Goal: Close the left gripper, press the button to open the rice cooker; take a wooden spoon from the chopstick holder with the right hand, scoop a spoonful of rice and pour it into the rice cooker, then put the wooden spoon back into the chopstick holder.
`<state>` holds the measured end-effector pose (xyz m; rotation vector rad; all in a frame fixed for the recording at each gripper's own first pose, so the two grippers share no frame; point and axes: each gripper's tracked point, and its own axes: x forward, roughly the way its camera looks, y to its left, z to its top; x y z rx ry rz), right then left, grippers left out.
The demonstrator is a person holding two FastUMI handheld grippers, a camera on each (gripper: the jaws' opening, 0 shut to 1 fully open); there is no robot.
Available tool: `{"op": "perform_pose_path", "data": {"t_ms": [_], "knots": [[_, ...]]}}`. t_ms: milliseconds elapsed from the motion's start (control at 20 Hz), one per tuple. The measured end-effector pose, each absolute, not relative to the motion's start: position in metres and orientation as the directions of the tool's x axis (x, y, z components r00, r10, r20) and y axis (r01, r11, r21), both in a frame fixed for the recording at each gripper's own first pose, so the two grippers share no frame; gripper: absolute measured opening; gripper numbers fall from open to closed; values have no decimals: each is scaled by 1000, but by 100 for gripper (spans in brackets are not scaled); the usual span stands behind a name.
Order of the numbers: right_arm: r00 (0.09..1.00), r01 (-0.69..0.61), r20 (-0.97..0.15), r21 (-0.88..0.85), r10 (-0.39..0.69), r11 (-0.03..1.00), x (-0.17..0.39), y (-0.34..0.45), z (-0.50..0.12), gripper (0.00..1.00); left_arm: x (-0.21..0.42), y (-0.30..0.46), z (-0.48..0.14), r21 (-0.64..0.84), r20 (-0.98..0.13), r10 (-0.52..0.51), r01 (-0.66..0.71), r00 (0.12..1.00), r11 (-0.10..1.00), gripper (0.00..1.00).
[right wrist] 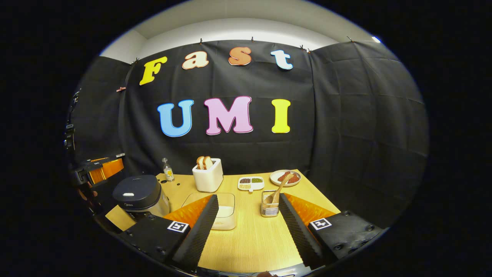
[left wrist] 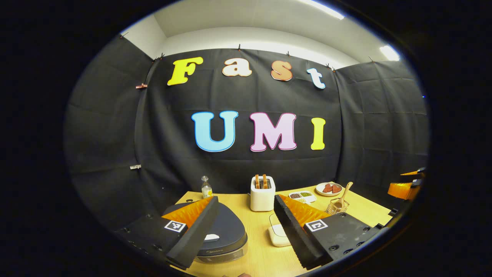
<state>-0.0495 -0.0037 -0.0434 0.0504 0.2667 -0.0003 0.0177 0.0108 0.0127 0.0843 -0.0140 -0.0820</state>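
On the table [right wrist: 250, 238] stand one rice cooker [right wrist: 140, 194] and one wooden spoon [right wrist: 278, 190]; both hand-held grippers gape apart.

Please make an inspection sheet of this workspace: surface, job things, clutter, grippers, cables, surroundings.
Surface: wooden table, light colour.
Job's things: rice cooker, lid shut; wooden spoon standing in the chopstick holder; rice box in front of the toaster.
Clutter: toaster with bread, small bottle, divided dish, plate with red food.
Grippers: left gripper open above the cooker; right gripper open, holding nothing.
Cables: nothing seen.
Surroundings: black cloth walls, white ceiling.
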Motion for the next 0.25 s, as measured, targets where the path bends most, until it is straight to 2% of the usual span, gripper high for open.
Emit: {"op": "perform_pose_path", "data": {"t_ms": [250], "knots": [[971, 41, -236, 77, -22, 996, -41, -5, -35, 98, 8, -14, 11, 66, -10, -117, 117, 993, 991, 96]]}}
